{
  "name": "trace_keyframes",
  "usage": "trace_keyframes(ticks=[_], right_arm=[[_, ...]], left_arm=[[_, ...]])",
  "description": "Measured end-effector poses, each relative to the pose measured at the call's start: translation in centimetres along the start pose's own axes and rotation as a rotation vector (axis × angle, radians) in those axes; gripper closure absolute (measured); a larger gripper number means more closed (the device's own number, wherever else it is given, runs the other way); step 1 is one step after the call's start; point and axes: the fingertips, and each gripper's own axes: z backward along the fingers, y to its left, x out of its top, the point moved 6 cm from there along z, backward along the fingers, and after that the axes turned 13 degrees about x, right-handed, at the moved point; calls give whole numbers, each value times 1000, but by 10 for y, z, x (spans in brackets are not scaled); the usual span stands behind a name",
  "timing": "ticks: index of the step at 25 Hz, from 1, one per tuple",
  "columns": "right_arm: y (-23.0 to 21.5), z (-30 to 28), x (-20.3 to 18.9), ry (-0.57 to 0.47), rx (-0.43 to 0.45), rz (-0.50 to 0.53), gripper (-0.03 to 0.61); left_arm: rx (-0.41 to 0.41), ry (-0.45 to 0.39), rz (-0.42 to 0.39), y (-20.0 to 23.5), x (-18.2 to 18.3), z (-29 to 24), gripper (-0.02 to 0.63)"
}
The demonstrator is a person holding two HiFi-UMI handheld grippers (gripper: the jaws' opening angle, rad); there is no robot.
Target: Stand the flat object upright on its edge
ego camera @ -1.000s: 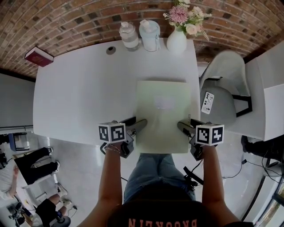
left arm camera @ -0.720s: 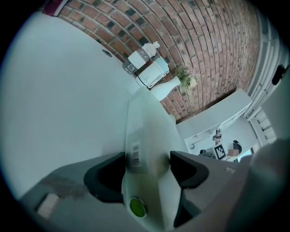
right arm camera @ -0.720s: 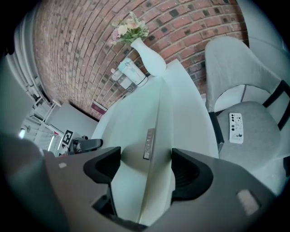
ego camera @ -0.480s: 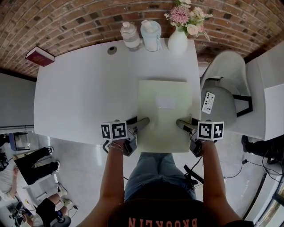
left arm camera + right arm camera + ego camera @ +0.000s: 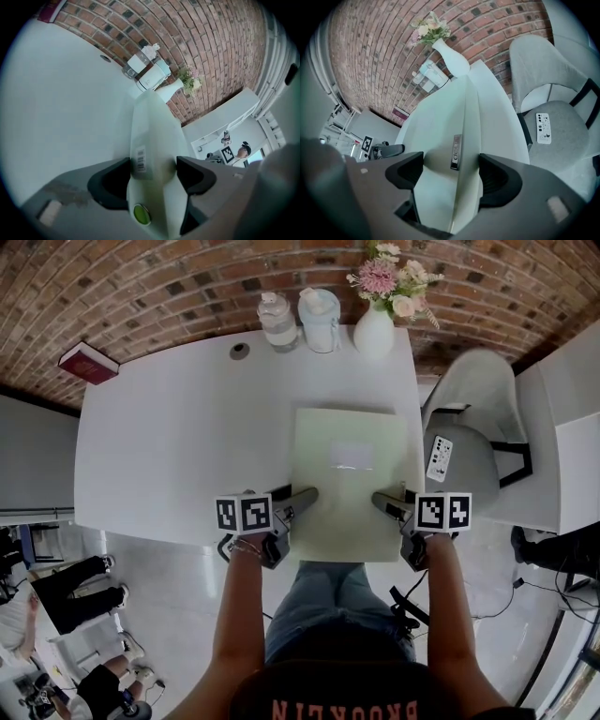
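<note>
Lying flat on the white table (image 5: pixel 187 446), near its front edge and toward the right-hand side: pale green flat rectangular case (image 5: pixel 349 512), long side running away from the person. A pale rectangular label (image 5: pixel 350 455) sits on its top face. The left gripper view shows a barcode sticker (image 5: pixel 140 159) and a round green snap (image 5: pixel 140 214) on the near end.

Left gripper (image 5: pixel 302 500) is at the case's left edge, near the front corner. Its jaws stand wide and have just been opening; the case's edge lies between them and fills most of the gap, with no squeeze visible. Right gripper (image 5: pixel 384 503) is at the opposite edge, level with the left one. Its jaws are likewise wide and have just been opening, with the case's edge between them.

Beyond the case's far end, at the table's back edge: white vase of pink flowers (image 5: pixel 374 329), pale blue lidded jug (image 5: pixel 320 319), clear bottle (image 5: pixel 277 321). Round cable hole (image 5: pixel 240 351) is left of the bottle. Dark red book (image 5: pixel 88 363) sits on the far left corner, well apart from the case.

Grey chair (image 5: pixel 473 470) stands just beside the table's right edge, close to the right gripper, with a white remote (image 5: pixel 439 457) on its seat. Brick wall (image 5: pixel 169 282) runs behind the table.
</note>
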Motion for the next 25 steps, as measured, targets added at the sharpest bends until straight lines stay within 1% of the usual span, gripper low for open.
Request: trace_keyframes(ticks=[10, 25], right_arm=[[19, 10, 14, -37, -13, 50, 202], [48, 22, 25, -81, -19, 105, 202]], left_arm=[[-16, -34, -13, -12, 12, 13, 293], [-33, -77, -79, -28, 32, 36, 293]])
